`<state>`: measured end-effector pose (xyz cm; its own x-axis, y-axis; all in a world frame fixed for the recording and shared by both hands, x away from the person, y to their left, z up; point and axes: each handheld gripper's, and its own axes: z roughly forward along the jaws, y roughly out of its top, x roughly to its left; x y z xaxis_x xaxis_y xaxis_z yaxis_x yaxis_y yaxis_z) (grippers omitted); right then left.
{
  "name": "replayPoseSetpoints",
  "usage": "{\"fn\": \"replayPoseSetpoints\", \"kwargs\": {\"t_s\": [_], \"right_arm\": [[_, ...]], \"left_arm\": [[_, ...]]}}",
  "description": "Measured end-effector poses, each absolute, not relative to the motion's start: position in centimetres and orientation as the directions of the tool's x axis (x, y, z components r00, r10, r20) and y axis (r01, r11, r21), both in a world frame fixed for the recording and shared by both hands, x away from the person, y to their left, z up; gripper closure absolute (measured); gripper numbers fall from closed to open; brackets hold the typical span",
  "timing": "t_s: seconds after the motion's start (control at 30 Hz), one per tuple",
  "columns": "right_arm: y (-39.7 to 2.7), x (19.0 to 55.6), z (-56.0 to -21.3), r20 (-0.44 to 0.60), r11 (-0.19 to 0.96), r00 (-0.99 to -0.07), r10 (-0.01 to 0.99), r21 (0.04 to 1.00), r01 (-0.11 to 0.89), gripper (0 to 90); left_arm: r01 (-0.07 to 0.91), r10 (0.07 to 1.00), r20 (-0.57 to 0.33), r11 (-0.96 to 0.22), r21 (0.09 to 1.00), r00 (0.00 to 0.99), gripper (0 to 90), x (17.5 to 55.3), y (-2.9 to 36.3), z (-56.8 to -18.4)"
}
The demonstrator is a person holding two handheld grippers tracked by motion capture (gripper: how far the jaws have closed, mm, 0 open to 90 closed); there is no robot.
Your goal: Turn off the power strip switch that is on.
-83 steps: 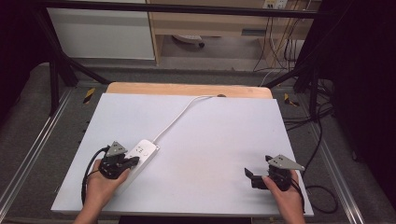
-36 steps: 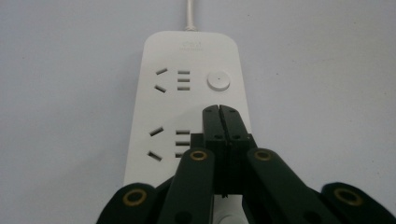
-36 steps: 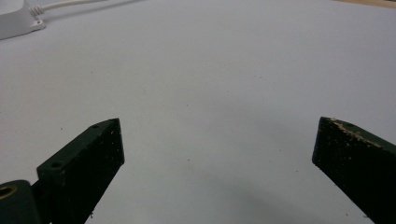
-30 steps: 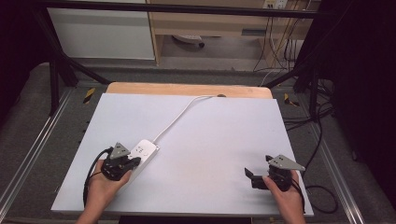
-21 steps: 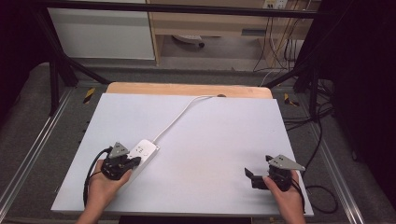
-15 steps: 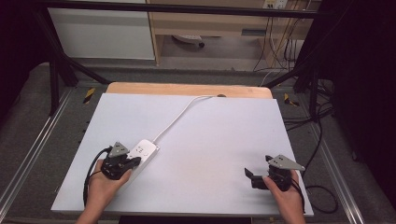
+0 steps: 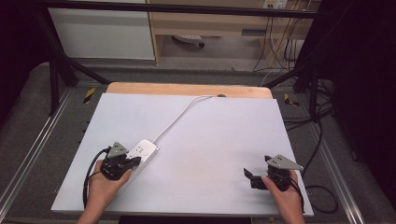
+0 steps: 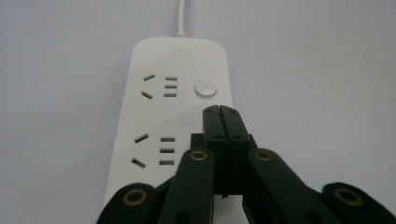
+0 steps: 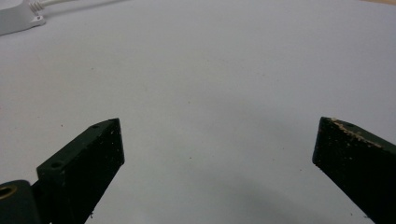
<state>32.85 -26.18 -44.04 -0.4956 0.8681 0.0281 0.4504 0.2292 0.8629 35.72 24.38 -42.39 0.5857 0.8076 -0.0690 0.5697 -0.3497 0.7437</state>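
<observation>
A: Where does the white power strip (image 7: pixel 142 152) lie?

B: On the near left part of the white table top (image 7: pixel 205 135), slanted, with its white cord (image 7: pixel 180 115) running up to the far edge where the wooden strip (image 7: pixel 187 89) shows. The left gripper (image 7: pixel 133 162) sits at its near end, jaws clenched together with nothing between them.

A: Does the left gripper view add anything?

B: Yes. From above the strip is just a small white bar; in the left gripper view the power strip (image 8: pixel 175 107) shows two sets of sockets and a round button (image 8: pixel 205 87), and the closed tips of the left gripper (image 8: pixel 219 108) sit over the strip's face just short of that button (whether they press on the plastic I cannot tell).

A: And the right side?

B: The right gripper (image 7: pixel 248 175) rests near the table's near right corner, well apart from the strip. In the right gripper view its jaws stand wide, released, over bare table, and the strip's cord end (image 9: pixel 18 17) peeks in at the top left corner.

A: Room to move?

B: Plenty: the whole middle and far half of the table top lies bare between the two hands. The left hand (image 7: pixel 103 189) is close to the near edge, the right hand (image 7: pixel 286 196) close to the near and right edges
</observation>
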Motion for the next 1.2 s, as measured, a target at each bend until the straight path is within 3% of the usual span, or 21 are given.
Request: {"fn": "replayPoseSetpoints", "kwargs": {"t_s": [0.73,0.9,1.17,1.2], "right_arm": [[-26.19,32.83,-43.89,0.029,0.225,-0.499,0.866,0.869,0.442,2.6],[-26.19,32.8,-43.86,0.03,0.224,-0.499,0.866,0.869,0.442,2.6],[-26.11,32.77,-43.85,0.028,0.228,-0.502,0.865,0.868,0.441,2.6],[-26.1,32.76,-43.84,0.029,0.227,-0.501,0.865,0.868,0.442,2.6]], "left_arm": [[0.529,0.811,-0.069,-0.312,0.79,0.581,90.0,35.49,24.71,-42.17],[0.491,0.813,-0.026,-0.327,0.808,0.582,90.0,35.2,24.39,-42.03],[0.451,0.799,-0.058,-0.276,0.849,0.599,89.9,34.95,24.71,-41.76],[0.448,0.803,-0.054,-0.273,0.852,0.593,82.7,34.94,24.74,-41.75]]}}
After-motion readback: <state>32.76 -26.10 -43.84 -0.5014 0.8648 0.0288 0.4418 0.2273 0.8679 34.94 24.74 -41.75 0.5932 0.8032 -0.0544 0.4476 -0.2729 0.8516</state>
